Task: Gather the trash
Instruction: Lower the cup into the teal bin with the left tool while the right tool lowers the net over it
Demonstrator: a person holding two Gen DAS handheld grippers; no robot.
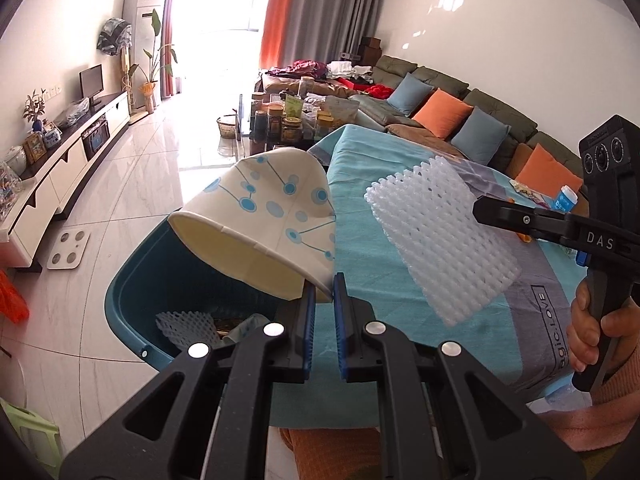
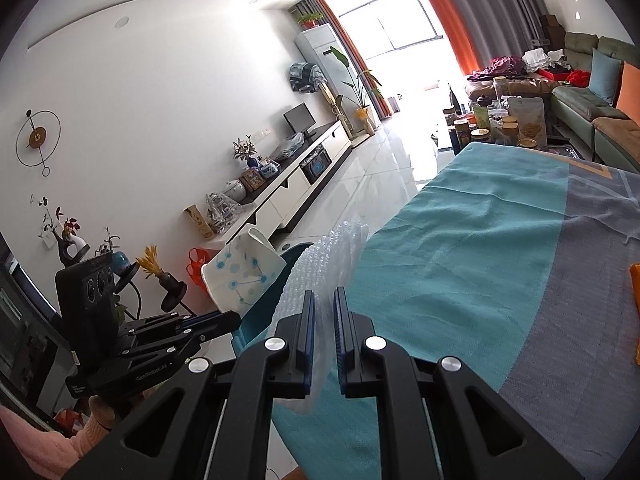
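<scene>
My left gripper point(image 1: 323, 294) is shut on the rim of a white paper cup point(image 1: 264, 224) with blue dots, tipped on its side over the teal bin point(image 1: 132, 300). A white foam net point(image 1: 184, 326) and other scraps lie inside the bin. My right gripper point(image 2: 323, 308) is shut on a white foam net sleeve point(image 2: 320, 276), held above the cloth-covered table's left edge. In the left wrist view that foam net sleeve point(image 1: 440, 248) hangs from the right gripper point(image 1: 480, 206) to the right of the cup. The right wrist view shows the cup point(image 2: 244, 272) in the left gripper point(image 2: 234, 320).
The table carries a teal and grey cloth point(image 2: 480, 248). A small blue-capped bottle point(image 1: 567, 199) and orange scraps point(image 2: 636, 292) lie at its far side. Jars crowd a coffee table point(image 1: 288, 124) beyond. A sofa point(image 1: 460, 112) runs on the right, a TV cabinet point(image 1: 80, 148) on the left.
</scene>
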